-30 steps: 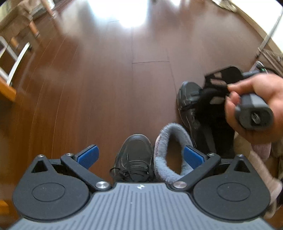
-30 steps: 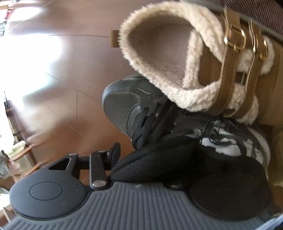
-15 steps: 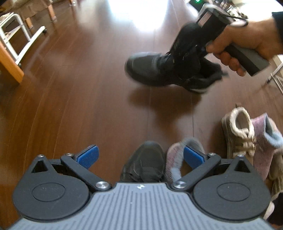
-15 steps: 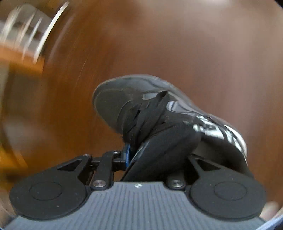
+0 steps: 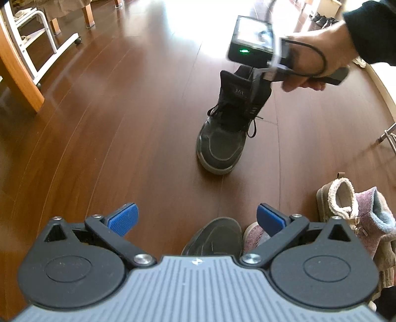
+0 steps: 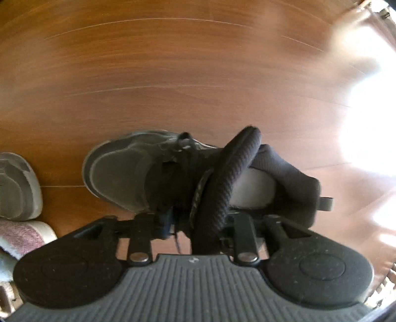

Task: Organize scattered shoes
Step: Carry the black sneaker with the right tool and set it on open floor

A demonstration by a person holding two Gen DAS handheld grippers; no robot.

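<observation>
A home, by every sign: a living room or hallway with a glossy dark wood plank floor point(image 5: 128, 119) lit by strong daylight. Wooden furniture legs point(image 5: 87, 14) and a tan wooden panel point(image 5: 17, 71) at the left edge, beside a white metal rack on castors point(image 5: 42, 42). Everyday footwear scattered about: a black sneaker point(image 5: 222, 141), a fleece-lined tan boot point(image 5: 334, 198), a pink slipper boot point(image 5: 371, 213). More shoes point(image 5: 321, 19) lined up by a far wall.
</observation>
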